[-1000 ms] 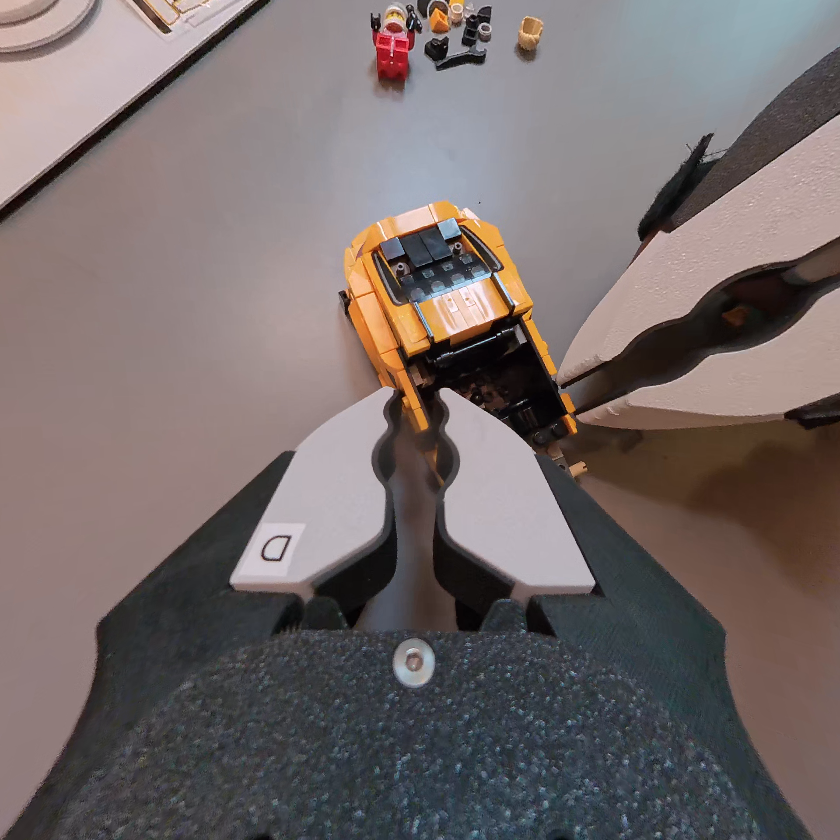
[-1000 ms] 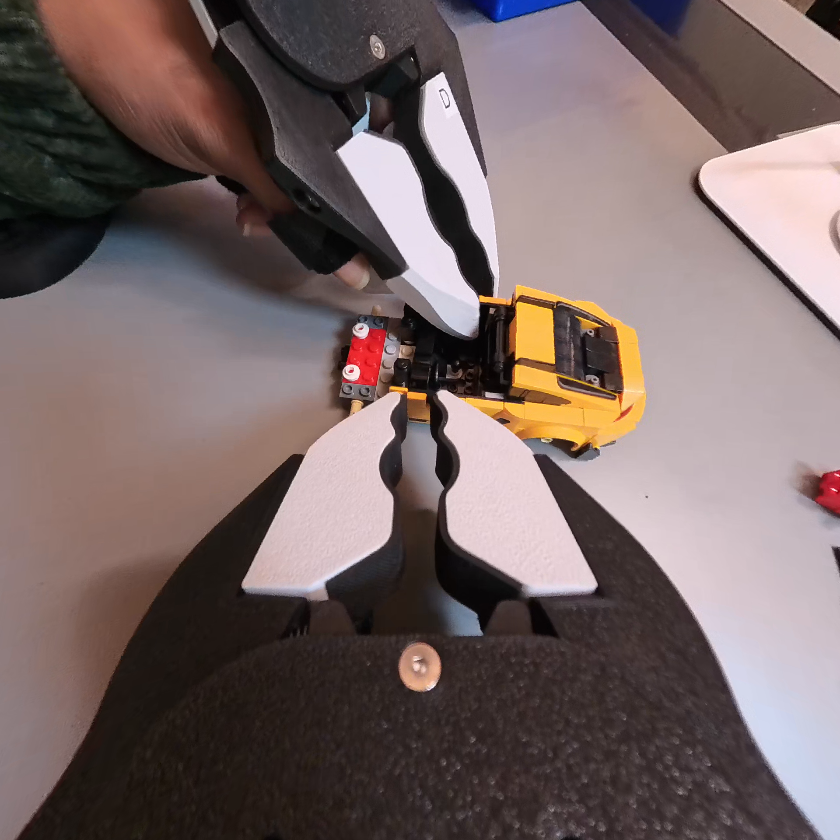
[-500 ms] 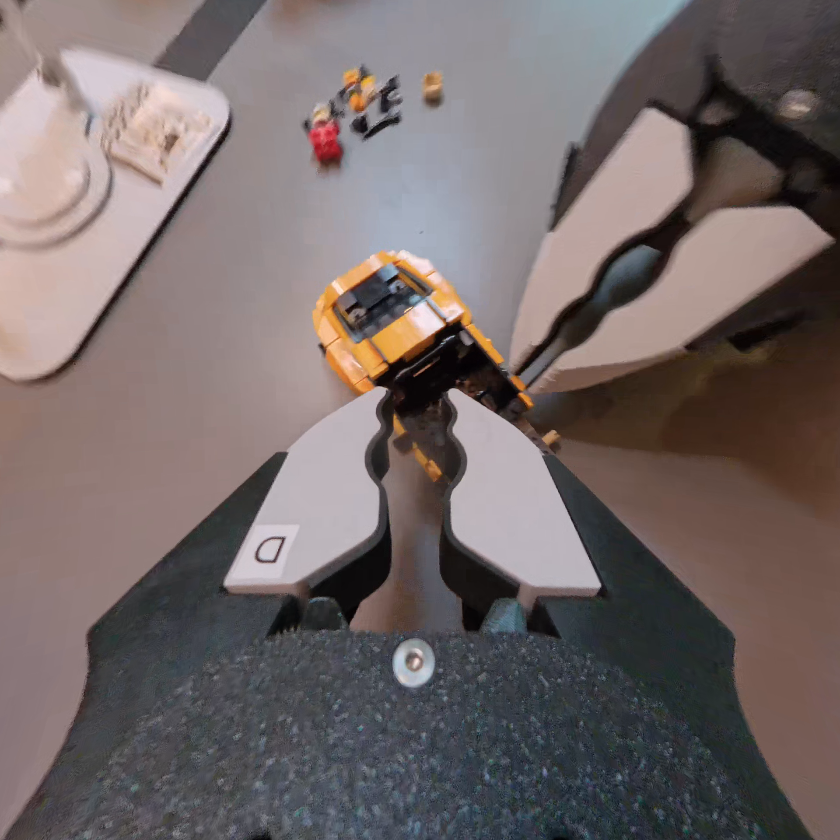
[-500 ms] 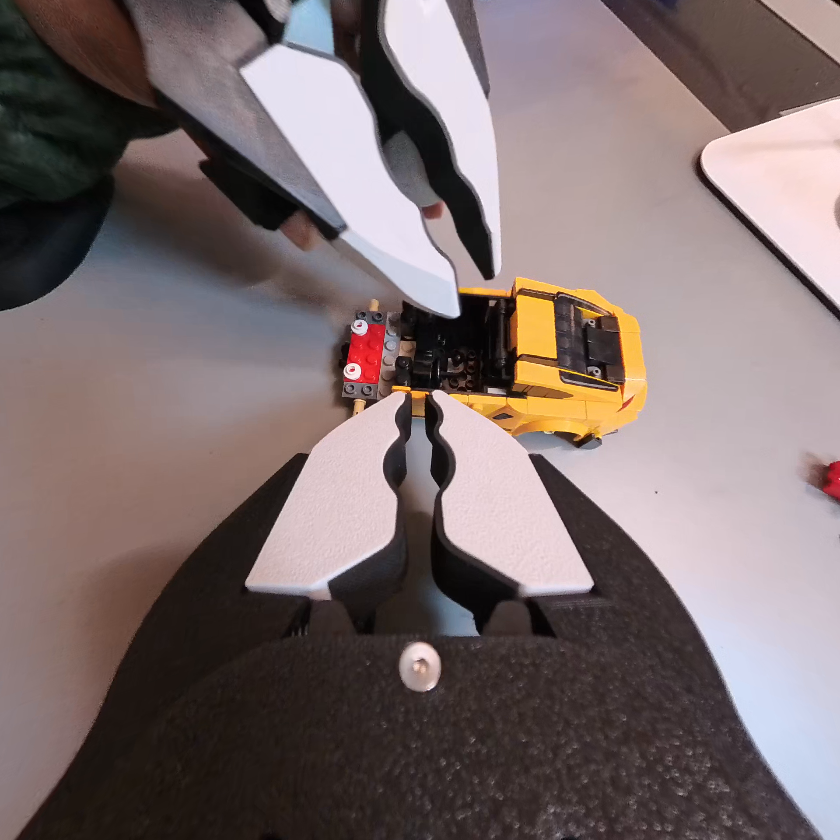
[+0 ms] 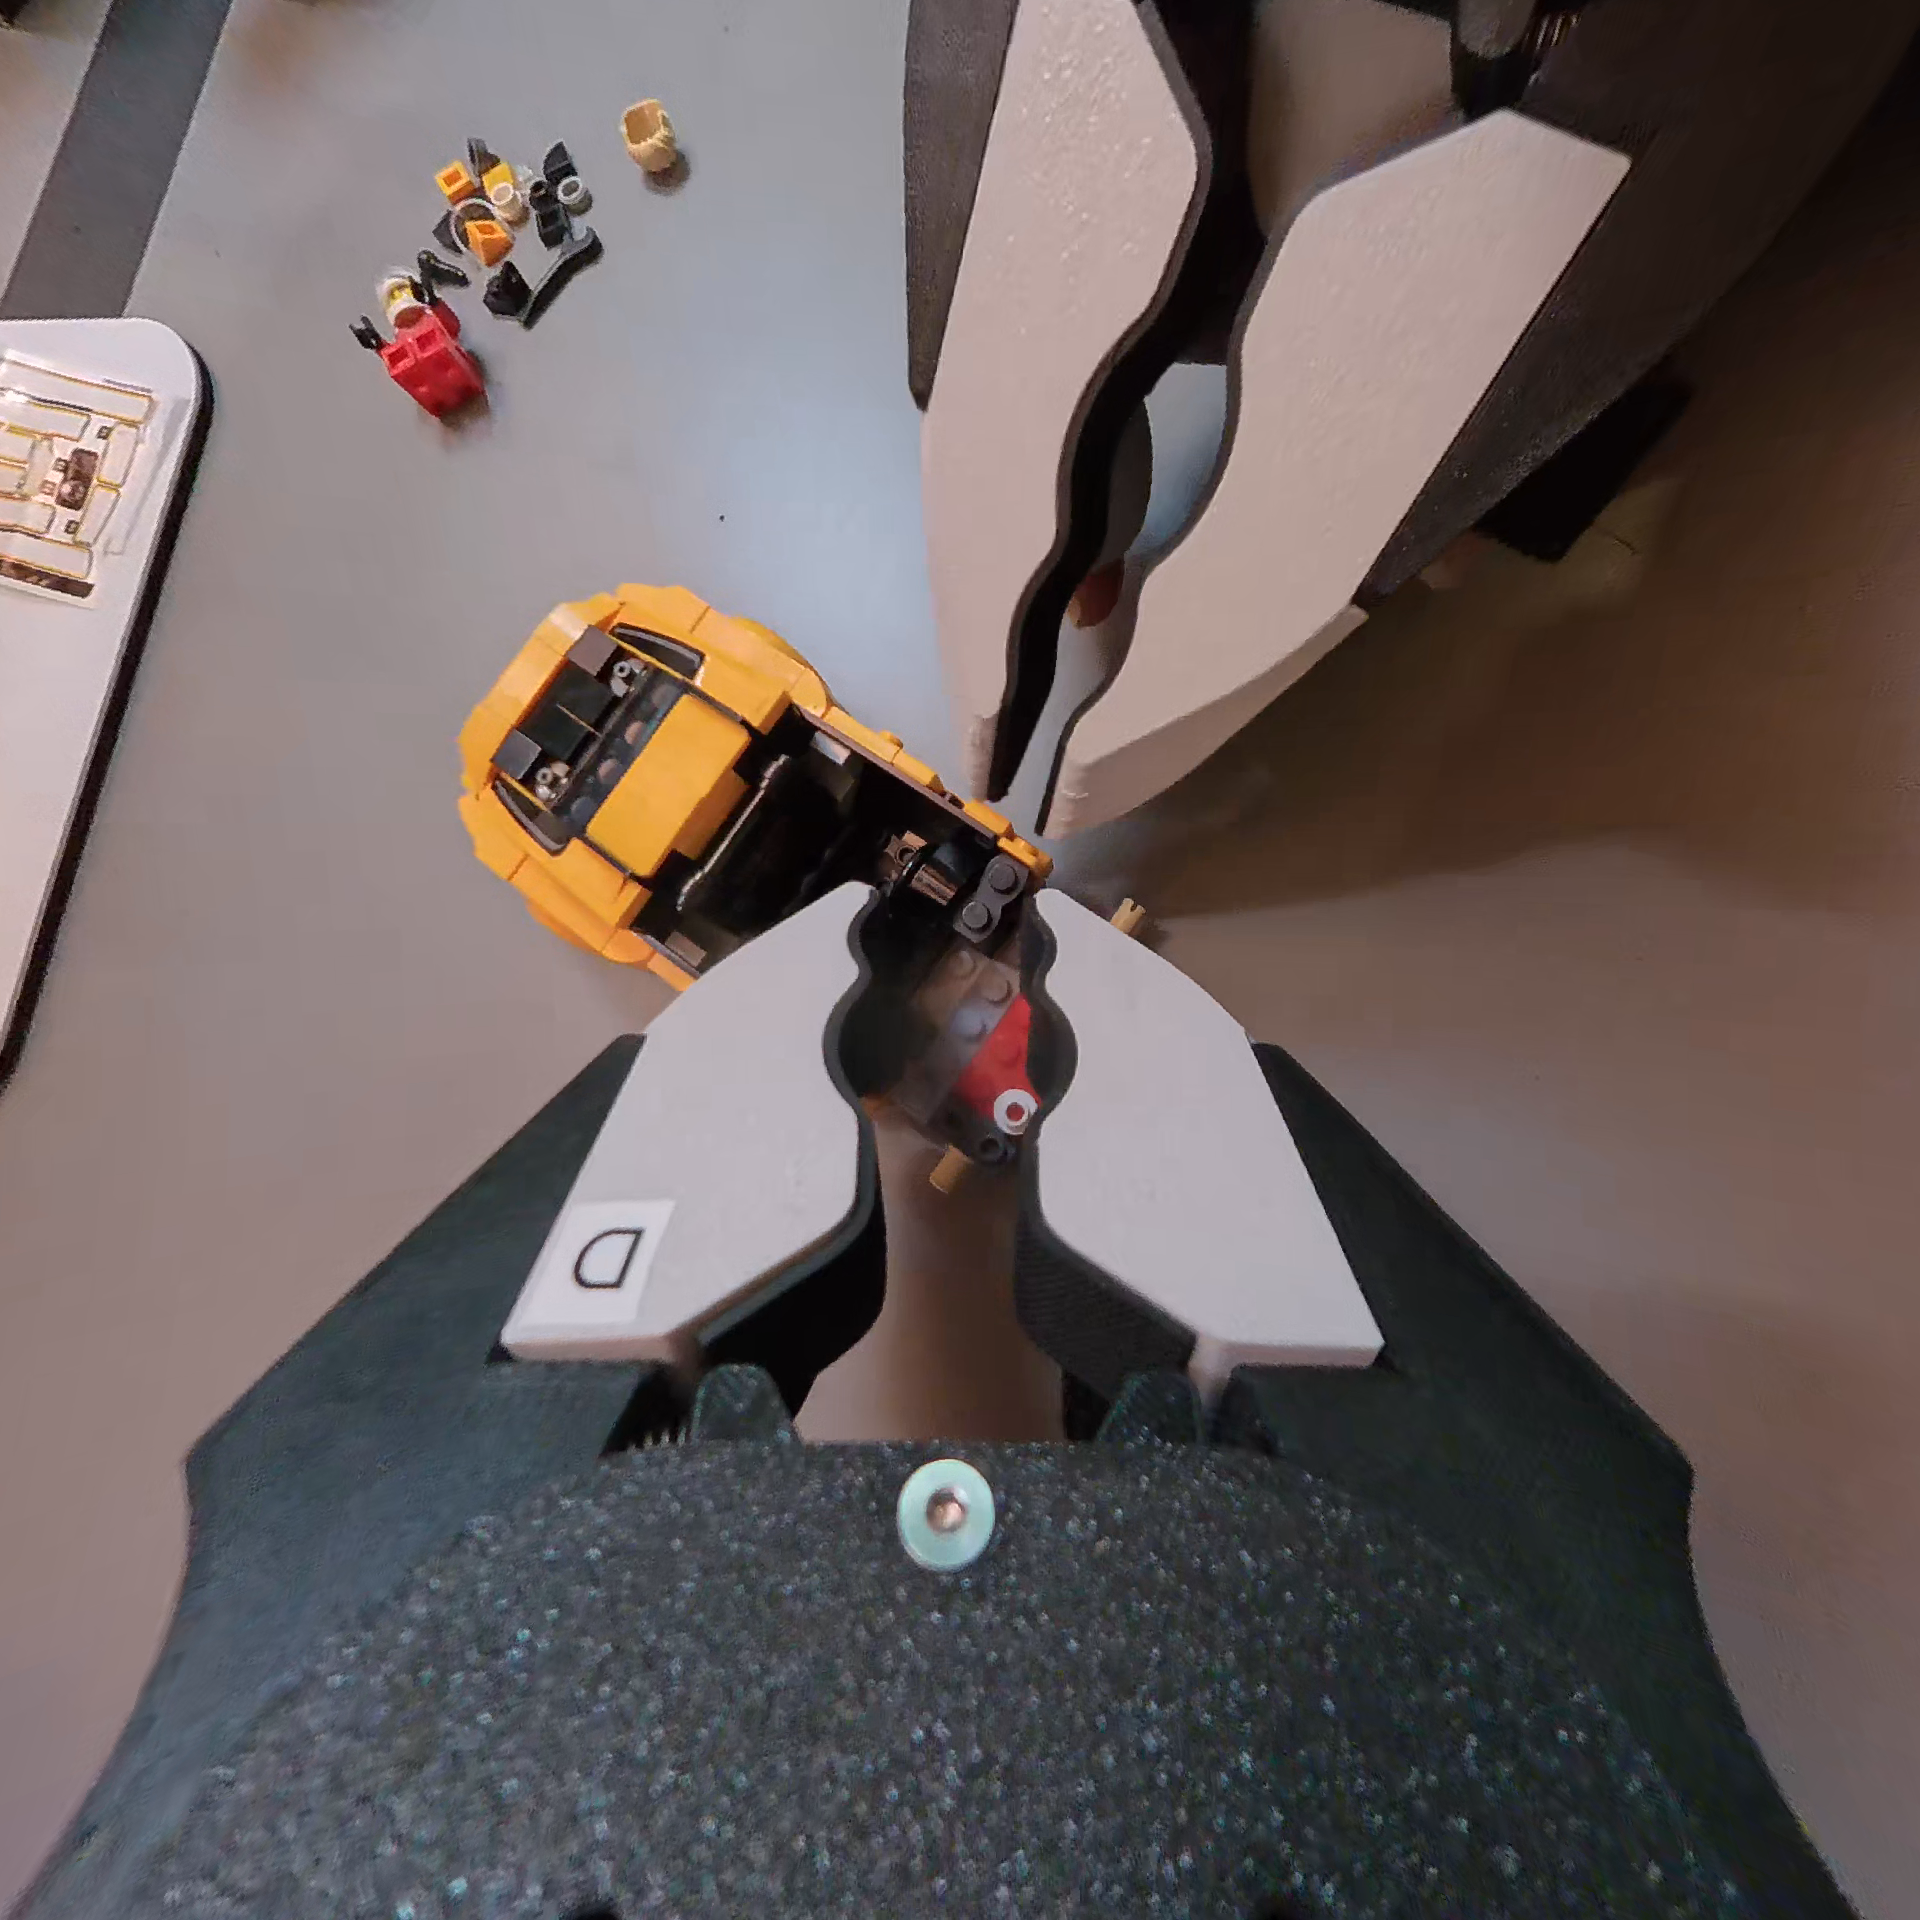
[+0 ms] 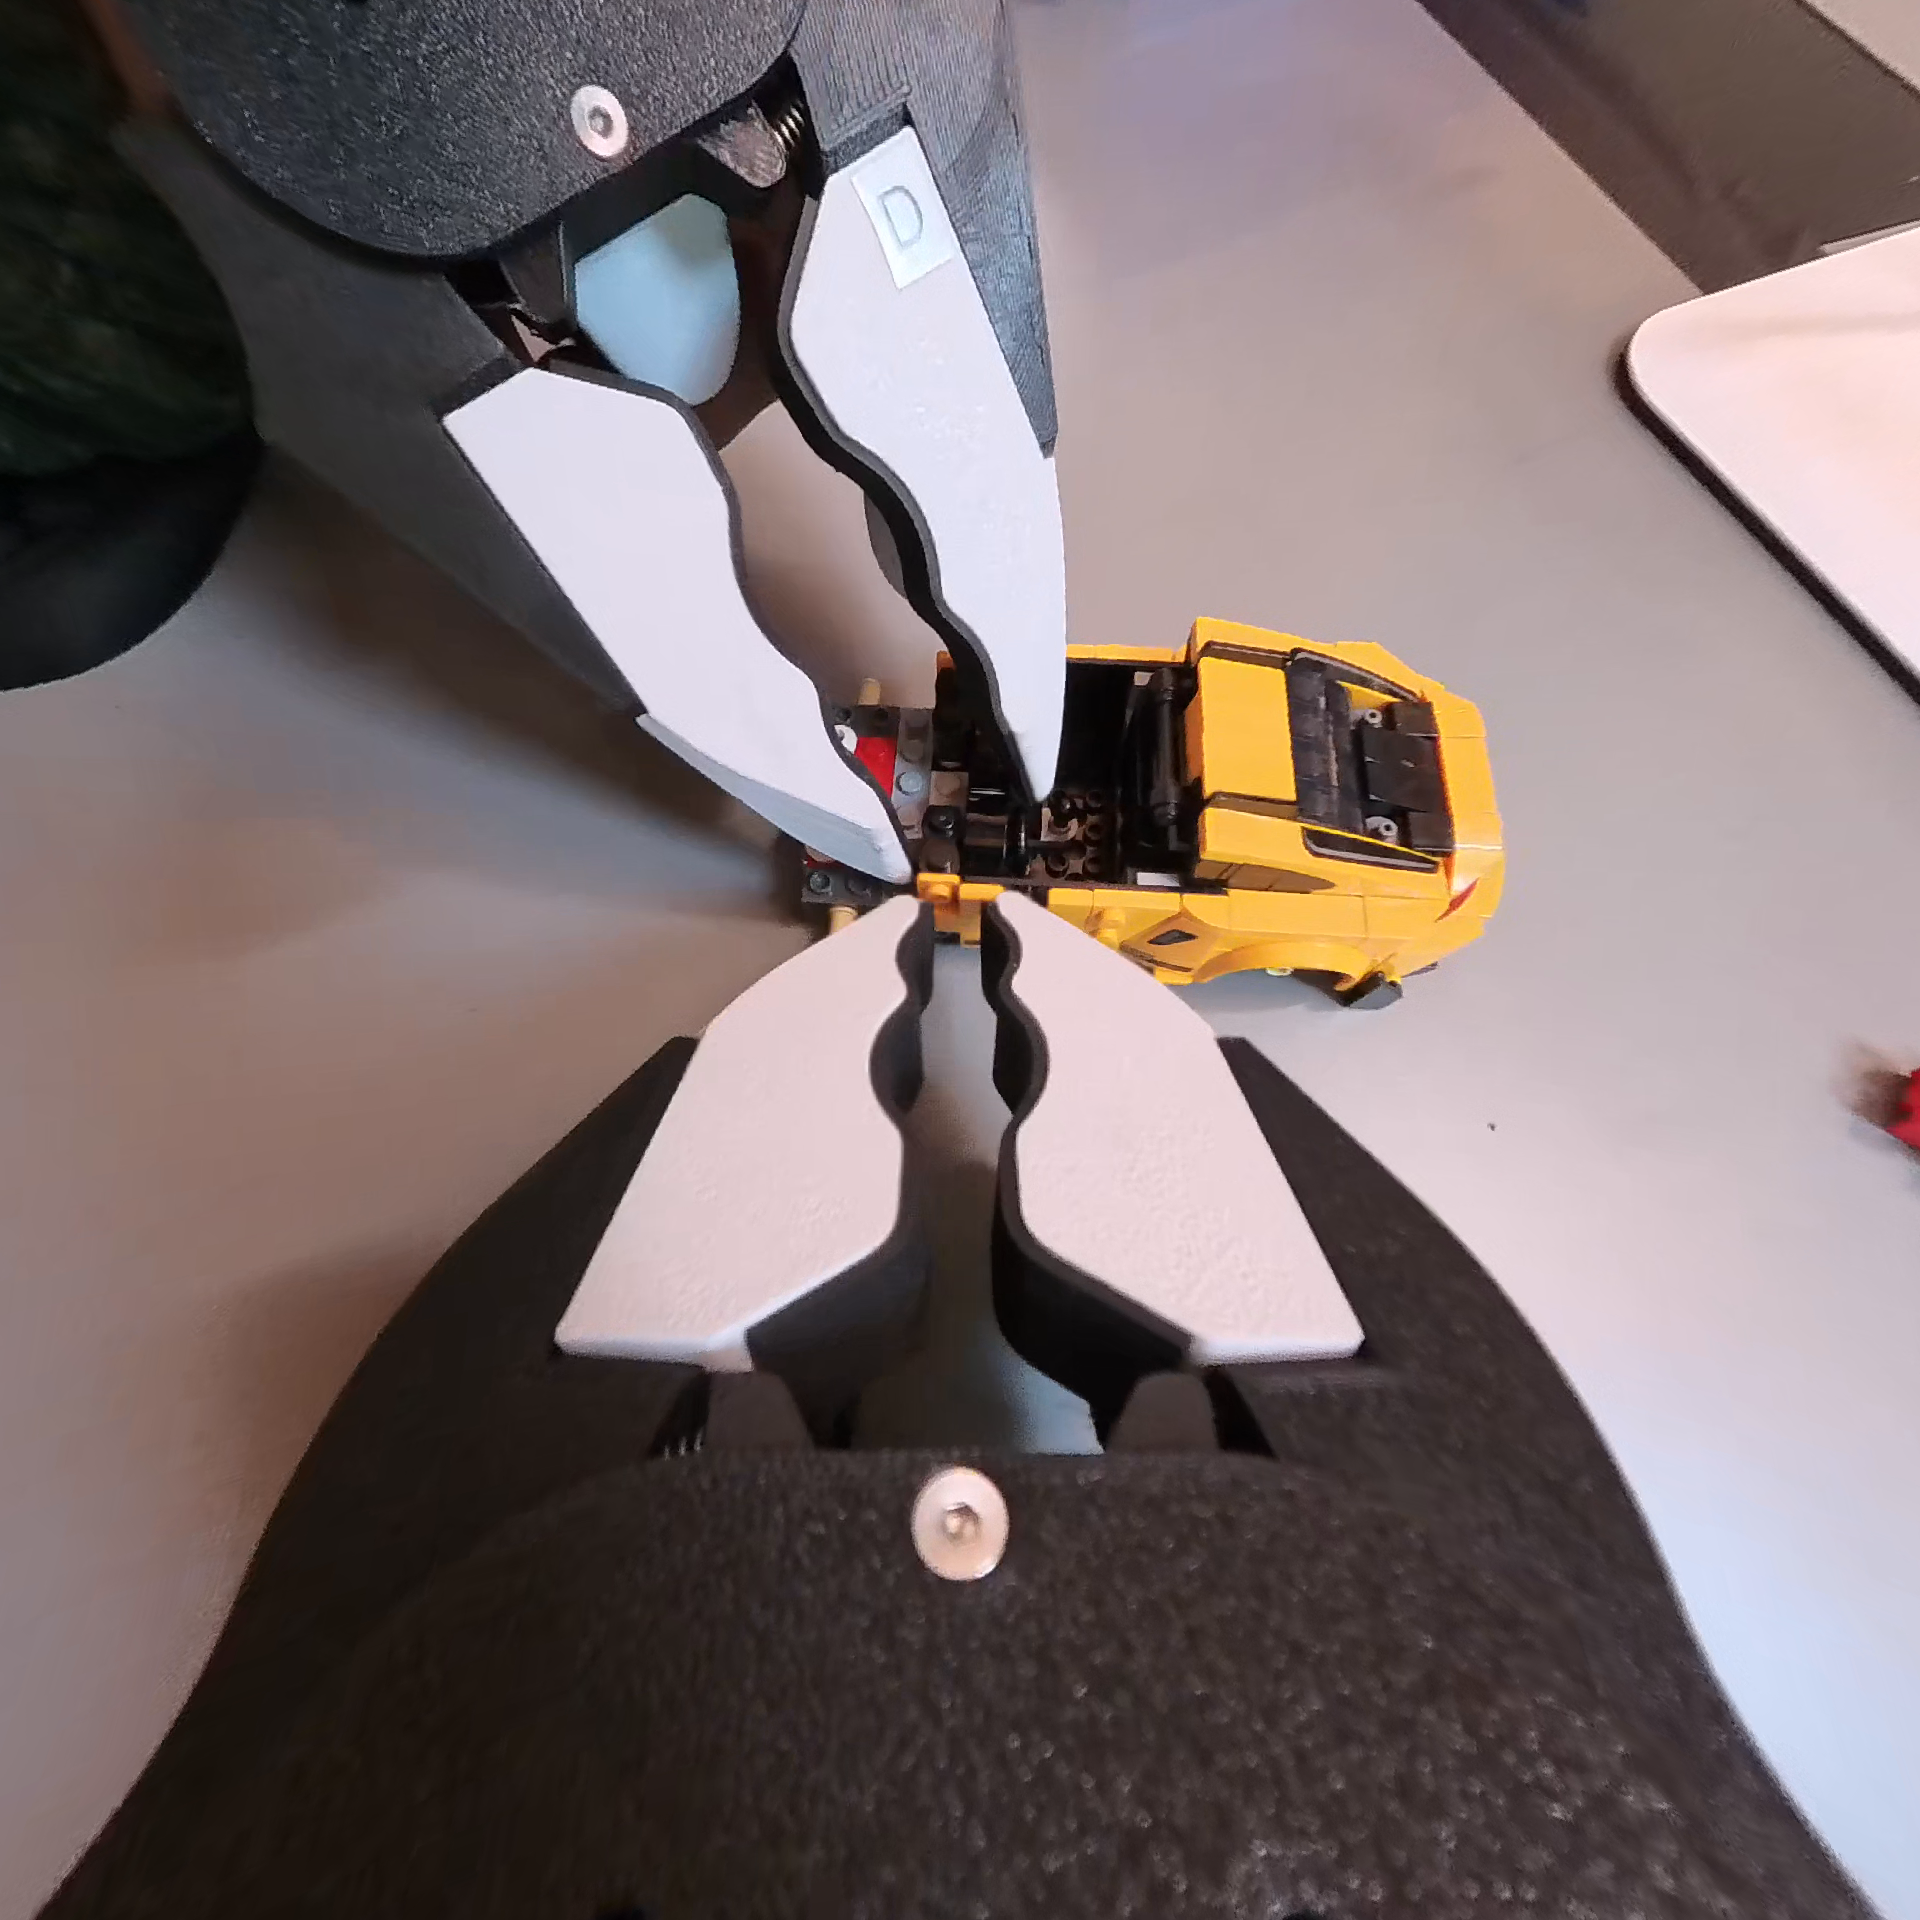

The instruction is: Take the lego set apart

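Observation:
A yellow lego car [image 5: 644, 769] with its roof off stands on the grey table; it also shows in the right wrist view [image 6: 1299, 831]. Its bare front chassis carries a red brick [image 5: 1003, 1049]. My left gripper [image 5: 954, 899] is open and straddles this front end, with one fingertip down in the open cabin [image 6: 1029, 779]. My right gripper [image 6: 953, 914] comes from the car's side, its jaws nearly closed on the front end of the yellow side wall. It also shows in the left wrist view [image 5: 1023, 816].
A pile of small loose pieces [image 5: 499, 229], a red minifigure [image 5: 426, 353] and a tan piece [image 5: 649, 135] lie beyond the car. A white tray [image 5: 62, 623] with a sticker sheet [image 5: 52, 468] is at the left. A red piece [image 6: 1901, 1117] lies at the right edge. The grippers are tip to tip, or close to it. From either gripper's tips it is about 20 cm to the red piece [image 6: 1901, 1117]. It is also in sight in the left wrist view [image 5: 464, 392].
My left gripper has opened wider and swung over the car's front, now straddling the chassis and red brick. The right gripper stays at the car's side wall.

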Demonstrator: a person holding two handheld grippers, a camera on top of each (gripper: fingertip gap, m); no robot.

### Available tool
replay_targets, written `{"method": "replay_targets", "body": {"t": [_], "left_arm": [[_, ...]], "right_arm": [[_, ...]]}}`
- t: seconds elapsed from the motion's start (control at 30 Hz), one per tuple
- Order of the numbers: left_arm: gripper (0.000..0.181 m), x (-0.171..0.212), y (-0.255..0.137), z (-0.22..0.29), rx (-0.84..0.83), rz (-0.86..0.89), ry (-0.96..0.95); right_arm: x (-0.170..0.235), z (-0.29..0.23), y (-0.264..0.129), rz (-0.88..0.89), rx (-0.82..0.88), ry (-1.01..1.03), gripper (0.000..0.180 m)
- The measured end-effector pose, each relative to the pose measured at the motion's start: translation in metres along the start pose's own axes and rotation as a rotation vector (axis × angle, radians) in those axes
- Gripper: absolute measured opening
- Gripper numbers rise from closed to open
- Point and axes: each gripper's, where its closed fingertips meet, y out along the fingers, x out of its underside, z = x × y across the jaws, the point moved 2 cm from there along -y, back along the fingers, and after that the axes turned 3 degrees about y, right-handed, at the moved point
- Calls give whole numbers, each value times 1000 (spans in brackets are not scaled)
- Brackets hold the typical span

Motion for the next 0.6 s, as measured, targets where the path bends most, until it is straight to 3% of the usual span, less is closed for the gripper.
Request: {"method": "replay_targets", "body": {"t": [0.6], "left_arm": [[22, -1, 1, 4, 8, -10, 1]], "right_arm": [[-1, 4, 0, -38, -97, -60, 5]]}}
